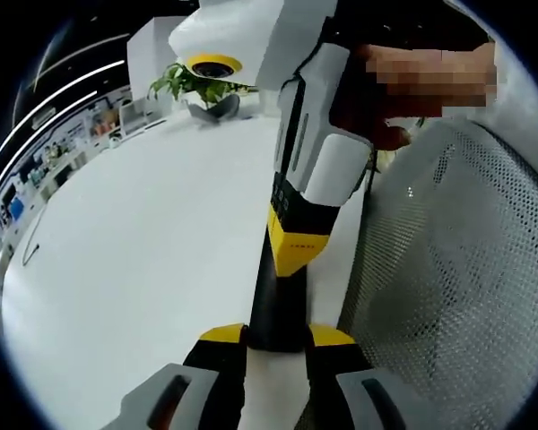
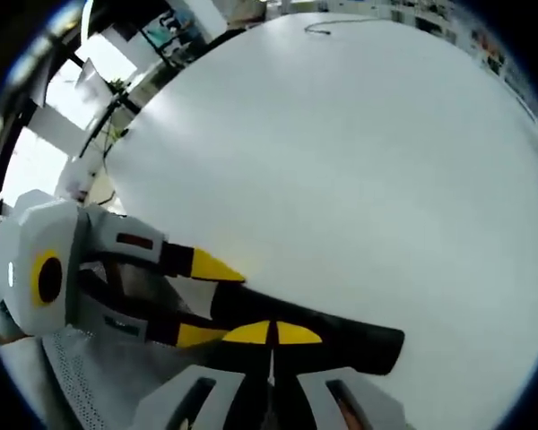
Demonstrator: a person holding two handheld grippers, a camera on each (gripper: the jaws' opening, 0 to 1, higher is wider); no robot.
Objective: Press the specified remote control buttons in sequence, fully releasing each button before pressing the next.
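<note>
A slim black remote control [image 1: 276, 309] is clamped at its near end between the yellow-tipped jaws of my left gripper [image 1: 278, 337], above the white table [image 1: 143, 260]. My right gripper [image 1: 296, 244] comes down from the top of the left gripper view, its yellow tips together on the remote's upper face. In the right gripper view, the remote [image 2: 345, 339] lies across the bottom. My right gripper [image 2: 272, 333] is shut, with its tips resting on the remote. The left gripper [image 2: 208, 300] enters from the left and holds the remote's end. I cannot make out the buttons.
A white mesh chair back [image 1: 457, 269] stands close on the right of the left gripper view. A potted plant [image 1: 197, 85] sits at the table's far edge. A thin dark cable [image 2: 327, 27] lies at the far side of the table [image 2: 341, 161]. A hand holds the right gripper.
</note>
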